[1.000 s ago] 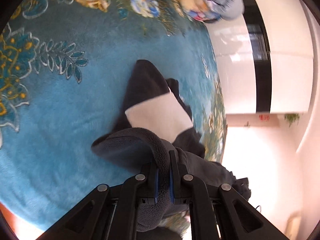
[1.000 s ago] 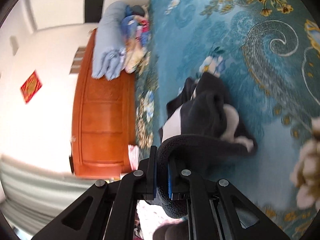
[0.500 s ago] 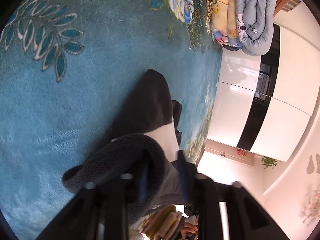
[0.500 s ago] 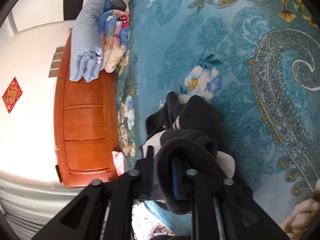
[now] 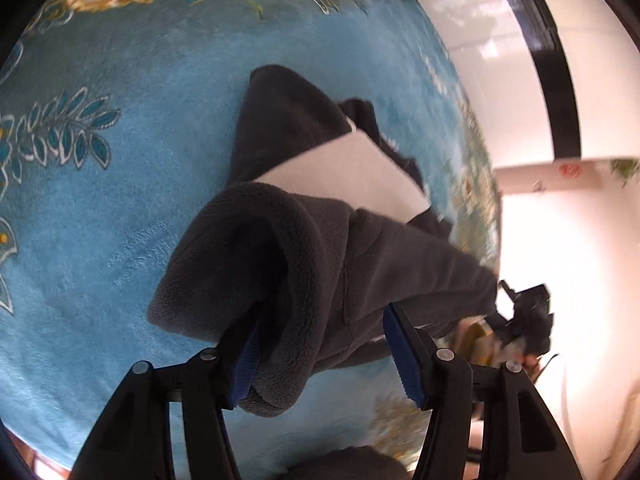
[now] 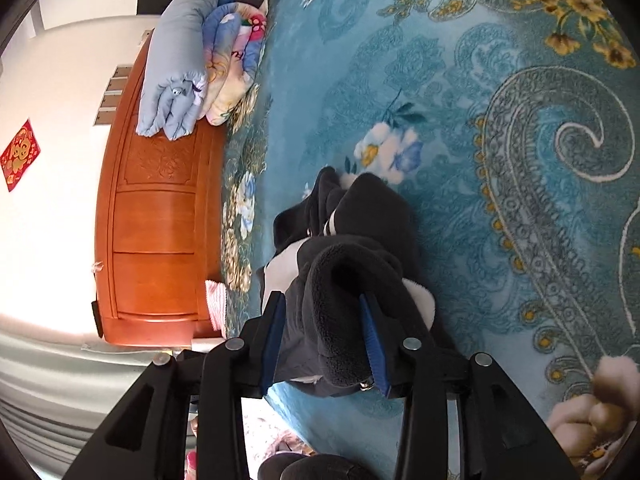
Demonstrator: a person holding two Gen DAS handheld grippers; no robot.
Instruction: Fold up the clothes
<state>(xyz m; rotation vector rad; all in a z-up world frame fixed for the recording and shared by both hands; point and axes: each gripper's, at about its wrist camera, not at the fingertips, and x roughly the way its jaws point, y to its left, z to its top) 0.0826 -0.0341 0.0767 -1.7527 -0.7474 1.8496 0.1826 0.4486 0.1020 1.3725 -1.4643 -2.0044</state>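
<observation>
A dark grey fleece garment [image 5: 312, 240] with a white panel [image 5: 352, 172] lies folded over on the blue floral bedspread [image 5: 120, 200]. My left gripper [image 5: 324, 344] is open, its blue pads either side of a thick fold of the fleece. In the right wrist view the same garment [image 6: 352, 264] lies bunched near the bed's edge. My right gripper [image 6: 324, 336] is open too, its jaws spread around the fleece roll. The other gripper shows dimly at the far end of the garment [image 5: 528, 312].
Rolled quilts [image 6: 188, 64] are stacked at the head of the bed against an orange wooden headboard [image 6: 156, 220]. The bedspread [image 6: 520, 160] stretches to the right. White wardrobe doors [image 5: 500, 60] stand past the bed's edge.
Both grippers were shut on the fleece one second ago. Both have opened, and the folded garment has settled onto the bedspread between their jaws.
</observation>
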